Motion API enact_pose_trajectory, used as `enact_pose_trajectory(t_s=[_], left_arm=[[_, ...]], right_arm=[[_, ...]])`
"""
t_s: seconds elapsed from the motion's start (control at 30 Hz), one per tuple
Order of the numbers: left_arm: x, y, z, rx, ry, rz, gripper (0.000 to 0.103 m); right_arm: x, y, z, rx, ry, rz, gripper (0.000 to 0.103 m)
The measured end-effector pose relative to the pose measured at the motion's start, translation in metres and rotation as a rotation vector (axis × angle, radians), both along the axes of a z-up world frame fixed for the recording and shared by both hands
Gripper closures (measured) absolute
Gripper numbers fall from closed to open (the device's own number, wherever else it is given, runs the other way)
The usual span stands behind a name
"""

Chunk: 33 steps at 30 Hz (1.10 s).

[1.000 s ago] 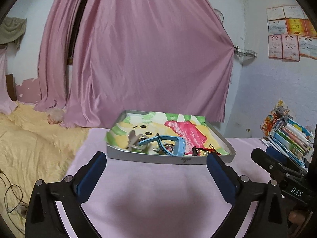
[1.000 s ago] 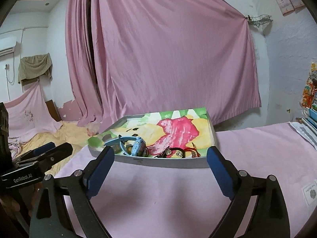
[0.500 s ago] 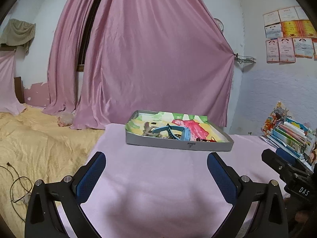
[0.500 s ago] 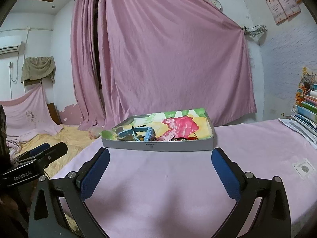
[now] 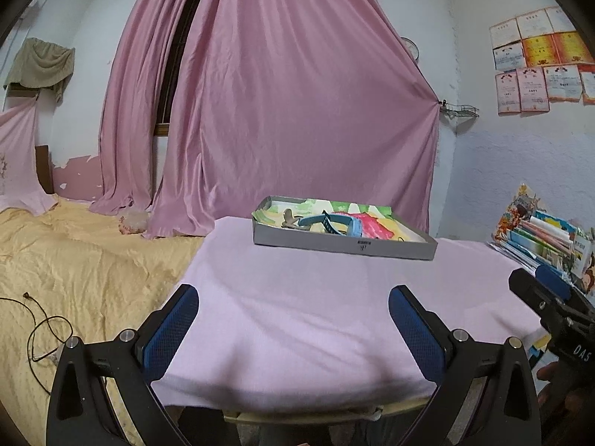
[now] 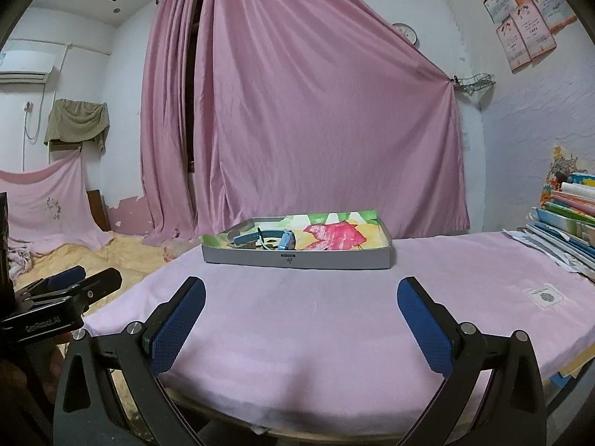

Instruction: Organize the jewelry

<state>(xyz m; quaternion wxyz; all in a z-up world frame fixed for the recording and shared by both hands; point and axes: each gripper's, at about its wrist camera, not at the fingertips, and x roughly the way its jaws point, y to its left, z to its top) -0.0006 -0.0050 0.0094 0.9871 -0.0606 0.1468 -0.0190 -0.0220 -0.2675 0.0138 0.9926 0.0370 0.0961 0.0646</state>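
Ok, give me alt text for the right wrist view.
A shallow grey cardboard tray holding a light blue watch sits on a pink-clothed table before pink curtains. The open, empty right tool frames the foreground.

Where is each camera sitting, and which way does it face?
Left wrist: on the left gripper, nearly level across the pink tablecloth at the tray; right gripper at right edge.
Right wrist: on the right gripper, facing likewise; left gripper at left edge.
Shared: tray, blue watch, pink curtain.

Dim, even indoor light; sharp focus, fisheye-bent edges, dark corners.
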Motion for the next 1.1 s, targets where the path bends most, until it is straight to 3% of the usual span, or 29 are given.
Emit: enact_pose_trajectory(t_s=[0.3,1.1], left_arm=[[-0.01,0.002,-0.002,0.004,-0.003,0.01,0.0],[-0.012,0.001,0.0,0.005,-0.008,0.015,0.0]], right_arm=[[-0.021,-0.008,-0.001,0.016,-0.022,-0.038,0.001],[-0.012,-0.007,-0.001,0.02,-0.004,-0.025,0.001]])
